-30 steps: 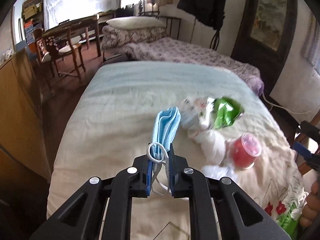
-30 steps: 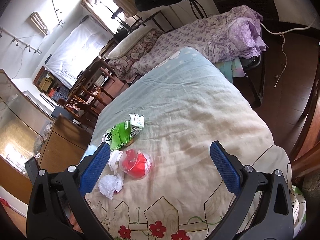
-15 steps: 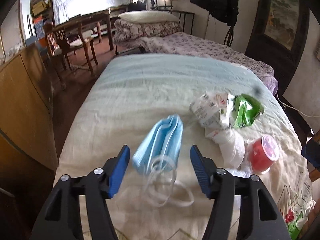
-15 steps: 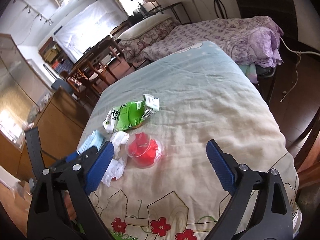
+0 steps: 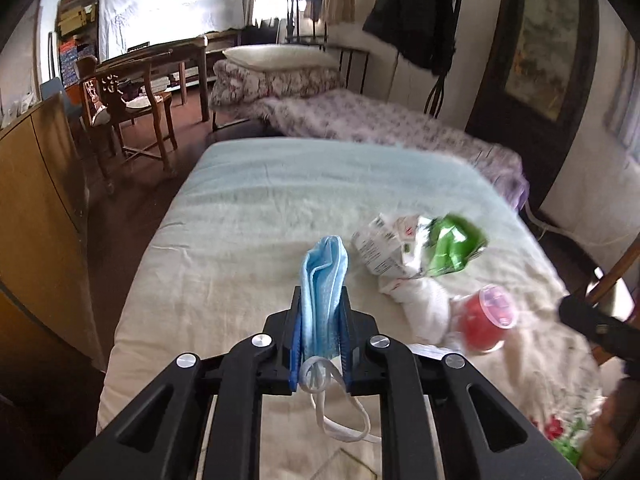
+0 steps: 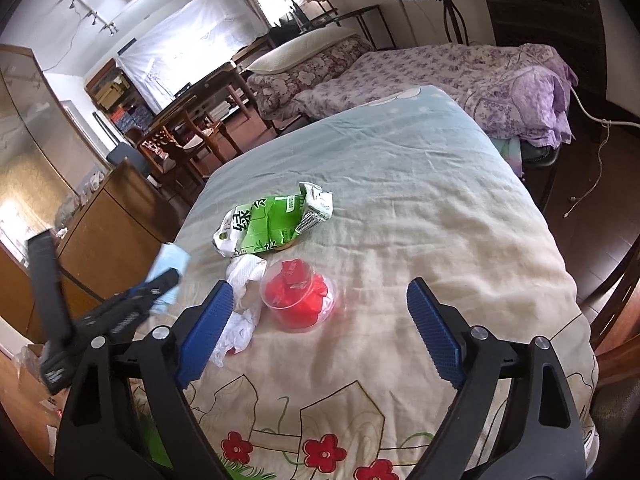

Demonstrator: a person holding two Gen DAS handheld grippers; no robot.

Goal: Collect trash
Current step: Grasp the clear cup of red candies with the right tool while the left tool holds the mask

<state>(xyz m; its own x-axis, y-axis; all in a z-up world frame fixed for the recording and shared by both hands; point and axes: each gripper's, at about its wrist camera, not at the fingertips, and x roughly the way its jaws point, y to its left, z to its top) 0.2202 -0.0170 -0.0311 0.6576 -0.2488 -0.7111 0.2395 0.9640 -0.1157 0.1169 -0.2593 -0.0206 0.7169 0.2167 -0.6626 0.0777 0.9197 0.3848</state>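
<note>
The left gripper (image 5: 320,320) is clamping the blue face mask (image 5: 323,280) again, having reopened briefly. The right gripper (image 6: 316,320) is closing over the red cup (image 6: 298,300), seemingly not touching.

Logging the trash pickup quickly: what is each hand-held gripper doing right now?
Left hand-held gripper: shut on the blue face mask.
Right hand-held gripper: open, jaws closing, nothing gripped; the red plastic cup lies between them.

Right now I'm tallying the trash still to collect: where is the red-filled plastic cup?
In the right wrist view the plastic cup sits on the bedspread between the open, closing jaws, with crumpled tissue left and the green wrapper behind.
</note>
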